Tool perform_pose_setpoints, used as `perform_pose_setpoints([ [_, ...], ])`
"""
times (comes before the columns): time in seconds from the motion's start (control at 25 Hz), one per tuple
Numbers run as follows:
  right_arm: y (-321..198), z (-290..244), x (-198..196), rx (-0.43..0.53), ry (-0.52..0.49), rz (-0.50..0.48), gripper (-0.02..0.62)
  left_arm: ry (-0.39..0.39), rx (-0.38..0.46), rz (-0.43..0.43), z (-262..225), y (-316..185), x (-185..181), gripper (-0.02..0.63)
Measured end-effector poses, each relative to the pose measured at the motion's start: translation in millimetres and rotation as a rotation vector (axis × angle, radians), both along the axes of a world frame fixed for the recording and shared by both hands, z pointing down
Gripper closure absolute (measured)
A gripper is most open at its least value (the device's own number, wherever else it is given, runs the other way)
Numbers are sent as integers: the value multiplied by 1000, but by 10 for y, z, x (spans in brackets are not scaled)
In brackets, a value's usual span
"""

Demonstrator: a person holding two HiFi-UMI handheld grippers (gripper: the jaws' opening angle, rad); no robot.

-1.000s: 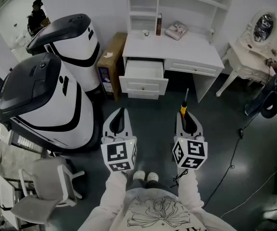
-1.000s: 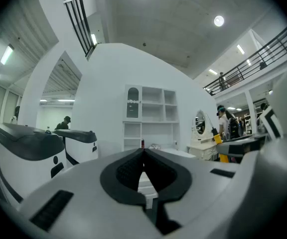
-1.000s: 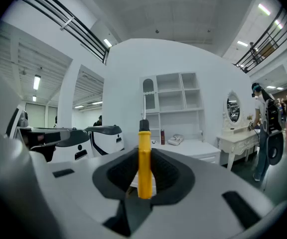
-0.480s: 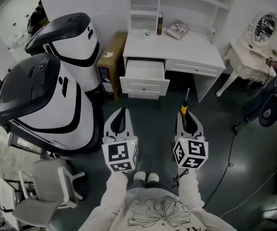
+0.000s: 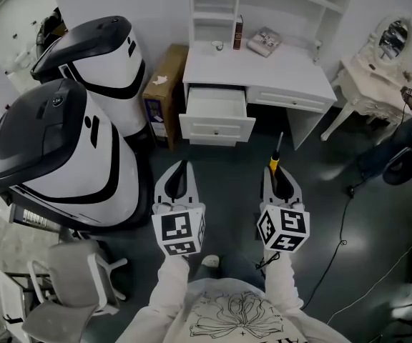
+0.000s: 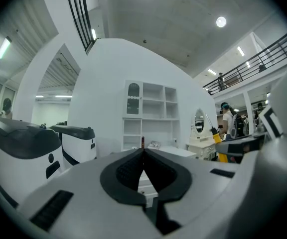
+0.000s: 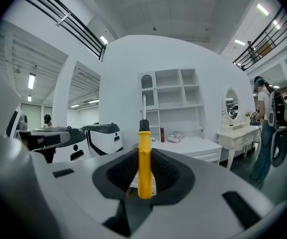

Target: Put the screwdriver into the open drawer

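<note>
Nearest, the right gripper (image 7: 144, 158) is clamped on the yellow handle of the screwdriver (image 7: 144, 136), shaft pointing away; it looks light, rigid and probably slick, so the handle suits gripping; the left gripper (image 6: 143, 153) is closed, empty; far ahead stands the open drawer (image 5: 217, 129).

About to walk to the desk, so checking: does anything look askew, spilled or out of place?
Nothing spilled or damaged. The drawer is open as needed, the screwdriver sits straight in the right hand-held gripper. Only a loose cable trails across the floor at right.
</note>
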State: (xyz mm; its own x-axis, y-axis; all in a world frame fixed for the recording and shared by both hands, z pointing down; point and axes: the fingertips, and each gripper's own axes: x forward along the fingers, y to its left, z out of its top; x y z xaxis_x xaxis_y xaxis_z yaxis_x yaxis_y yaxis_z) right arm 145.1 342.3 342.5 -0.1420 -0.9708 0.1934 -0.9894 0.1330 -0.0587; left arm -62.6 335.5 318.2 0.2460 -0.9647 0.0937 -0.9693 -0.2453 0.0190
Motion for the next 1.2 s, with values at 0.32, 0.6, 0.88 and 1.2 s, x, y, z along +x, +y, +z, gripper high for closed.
perform_pose_setpoints([
  [0.32,-233,54,-131,-21,5,1,522,-4,-25,0,72,-220,-147,601],
  [0.6,-746,120,-197,-27,2,-31,522,-15,-26,-25,108,-657,-221,601],
  [0.88,-1454,114,-170,-20,-15,-73,522,-22,-26,-61,104,-1267,-160,600],
  [1.2,-2383,-4,66,-5,-23,-117,522,-28,-28,-94,41,-2117,119,601],
])
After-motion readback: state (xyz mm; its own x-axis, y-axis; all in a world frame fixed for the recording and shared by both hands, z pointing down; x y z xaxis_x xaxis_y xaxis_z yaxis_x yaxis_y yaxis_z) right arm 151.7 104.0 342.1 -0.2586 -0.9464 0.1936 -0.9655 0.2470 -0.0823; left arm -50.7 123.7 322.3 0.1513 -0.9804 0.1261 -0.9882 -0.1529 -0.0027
